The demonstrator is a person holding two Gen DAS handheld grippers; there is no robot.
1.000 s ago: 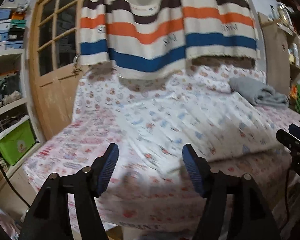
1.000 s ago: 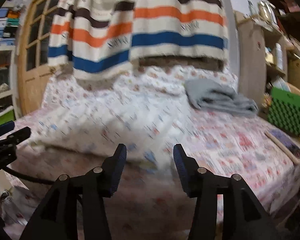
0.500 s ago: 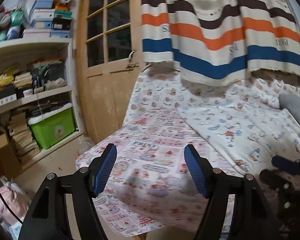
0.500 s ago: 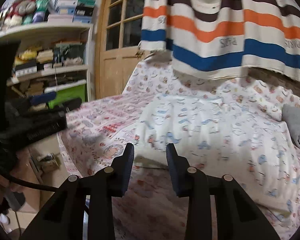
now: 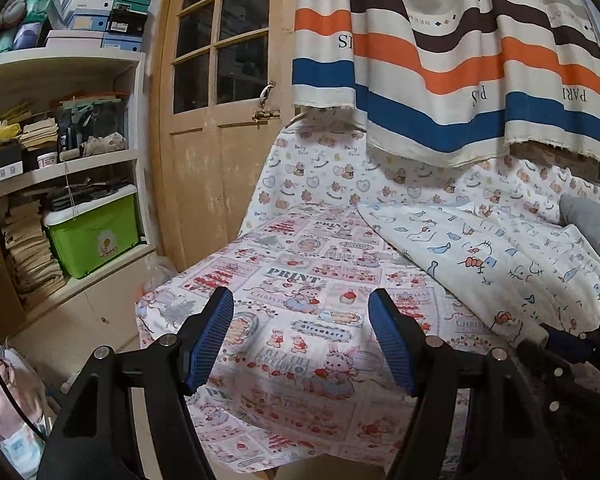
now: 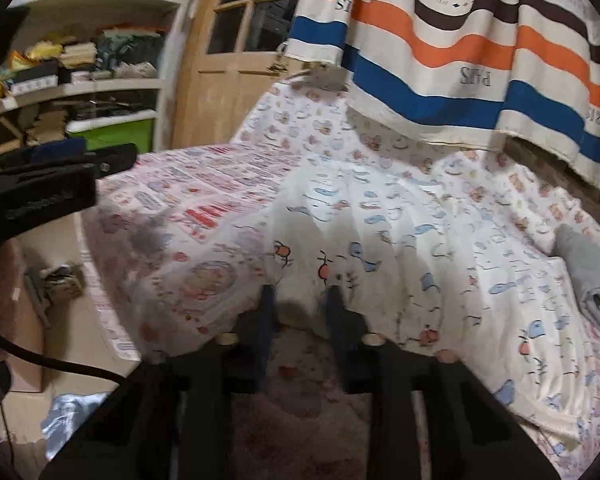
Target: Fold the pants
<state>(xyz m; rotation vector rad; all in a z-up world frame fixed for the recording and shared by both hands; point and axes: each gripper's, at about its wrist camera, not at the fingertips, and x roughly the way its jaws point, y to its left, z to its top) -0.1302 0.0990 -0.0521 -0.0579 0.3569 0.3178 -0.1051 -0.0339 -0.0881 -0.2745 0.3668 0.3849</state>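
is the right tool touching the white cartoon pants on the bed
Touching. In the right wrist view the right tool, which has just been closing, has its fingers on either side of the near edge of the white pants, fabric bunched between them.

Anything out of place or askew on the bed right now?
Nothing is spilled or damaged. The white cartoon-print pants lie diagonally across the bed sheet, near edge lifted between the right gripper fingers, which have just been closing. The left gripper is open over bare sheet.

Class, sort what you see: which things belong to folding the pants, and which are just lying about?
Belongs to the job:
white printed pants
right gripper, closing on their edge
left gripper, open

Just lying about:
grey cloth
green box
striped curtain
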